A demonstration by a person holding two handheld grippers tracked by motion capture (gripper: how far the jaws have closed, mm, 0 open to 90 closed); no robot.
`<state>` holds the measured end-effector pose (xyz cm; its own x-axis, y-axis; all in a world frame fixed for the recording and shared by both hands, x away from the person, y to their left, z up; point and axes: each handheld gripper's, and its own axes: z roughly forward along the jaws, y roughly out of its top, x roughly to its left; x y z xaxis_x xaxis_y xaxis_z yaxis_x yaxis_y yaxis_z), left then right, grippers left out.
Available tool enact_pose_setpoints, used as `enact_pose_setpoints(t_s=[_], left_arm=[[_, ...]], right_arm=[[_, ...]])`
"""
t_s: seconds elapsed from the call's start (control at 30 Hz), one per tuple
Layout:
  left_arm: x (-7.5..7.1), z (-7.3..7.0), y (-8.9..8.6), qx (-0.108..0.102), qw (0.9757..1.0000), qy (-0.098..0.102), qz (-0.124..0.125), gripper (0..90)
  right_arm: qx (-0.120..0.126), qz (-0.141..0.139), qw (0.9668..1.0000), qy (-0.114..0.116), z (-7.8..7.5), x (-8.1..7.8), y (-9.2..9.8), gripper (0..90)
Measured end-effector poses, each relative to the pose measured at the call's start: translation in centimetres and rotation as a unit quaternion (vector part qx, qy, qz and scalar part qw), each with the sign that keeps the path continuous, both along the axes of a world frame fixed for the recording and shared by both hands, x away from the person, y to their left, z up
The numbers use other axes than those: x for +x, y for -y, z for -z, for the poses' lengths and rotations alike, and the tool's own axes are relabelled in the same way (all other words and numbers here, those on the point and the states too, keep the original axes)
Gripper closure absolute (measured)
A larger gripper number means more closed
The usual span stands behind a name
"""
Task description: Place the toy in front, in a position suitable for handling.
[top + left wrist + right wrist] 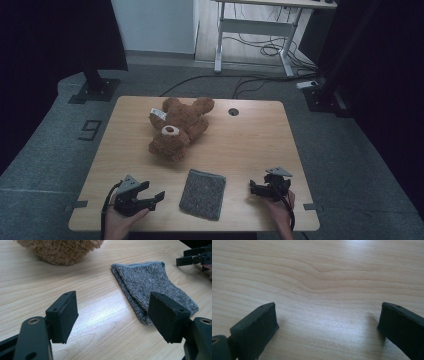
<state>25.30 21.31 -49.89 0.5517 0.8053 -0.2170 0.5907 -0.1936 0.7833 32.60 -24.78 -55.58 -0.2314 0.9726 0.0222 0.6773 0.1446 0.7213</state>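
Cloth (203, 193) on table (250, 145), between claws; teddy bear (177, 128) behind.

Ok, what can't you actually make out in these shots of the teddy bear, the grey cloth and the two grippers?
- Teddy bear: face details too small in the high view; cut off by the top edge in the left gripper view.
- White tag: print too small to read.
- Grey cloth: near corner hidden behind the left gripper pad.
- Right gripper: jaw gap too small from above.
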Motion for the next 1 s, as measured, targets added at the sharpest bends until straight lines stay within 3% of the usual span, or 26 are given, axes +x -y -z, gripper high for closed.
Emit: enact_pose_setpoints(t_s=[0.17,0.33,0.47,0.6,0.77,1.0], left_arm=[[0.2,0.4,0.2,0.006,1.0000,-0.005,-0.001,24.5],[0.3,0.6,0.4,0.010,0.9999,-0.008,-0.001,24.4],[0.3,0.5,0.4,0.008,0.9999,-0.009,-0.001,24.5],[0.3,0.7,0.2,0.002,0.9999,-0.008,-0.008,24.9],[0.1,0.5,0.3,0.002,0.9999,0.003,-0.015,23.7],[0.2,0.2,0.0,0.001,0.9992,0.002,-0.041,24.6]], right_arm=[[0.006,-0.011,0.9999,0.001,0.0,-0.2,0.2,2.3],[-0.004,-0.016,0.9999,0.005,0.0,-0.2,0.2,6.6],[0.012,-0.016,0.9997,0.015,-0.1,-0.5,0.4,13.1],[0.025,-0.023,0.9992,0.021,-0.2,-0.6,0.8,13.3],[0.033,-0.038,0.9979,0.041,-0.5,-0.9,0.7,15.0],[0.051,-0.063,0.9940,0.074,-1.5,-1.1,0.8,19.7]])
